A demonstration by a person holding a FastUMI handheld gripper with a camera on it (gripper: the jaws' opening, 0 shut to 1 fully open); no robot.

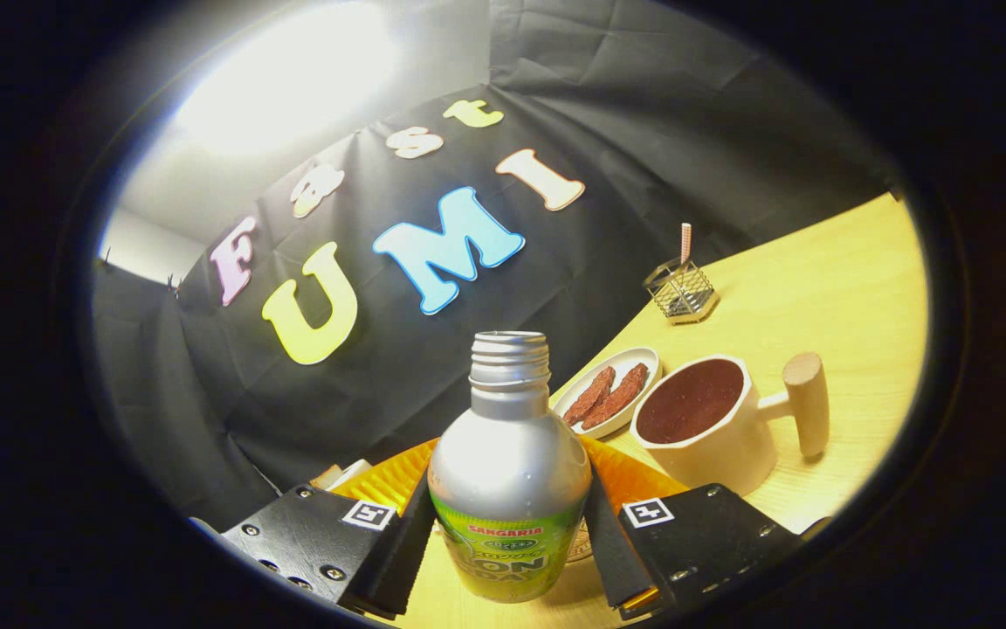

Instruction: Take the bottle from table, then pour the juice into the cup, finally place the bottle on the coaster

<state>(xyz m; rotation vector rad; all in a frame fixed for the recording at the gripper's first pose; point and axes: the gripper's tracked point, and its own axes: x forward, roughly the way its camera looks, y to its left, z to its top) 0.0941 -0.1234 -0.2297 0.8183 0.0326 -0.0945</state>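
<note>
A silver metal bottle (508,472) with a green label and an open threaded neck stands between my two fingers, and my gripper (510,546) is shut on its body. The whole scene is tilted, with the bottle lifted off the wooden table (826,297). Just beyond my right finger stands a cream cup (713,424) with a wooden peg handle and a dark inside. An orange ribbed coaster (398,476) lies behind the bottle, partly hidden by it and by my fingers.
A small white oval dish (609,391) holding two reddish-brown strips sits beyond the cup. Farther back a wire-mesh holder (683,291) with a striped stick stands near the black cloth wall. The table's edge runs close along that wall.
</note>
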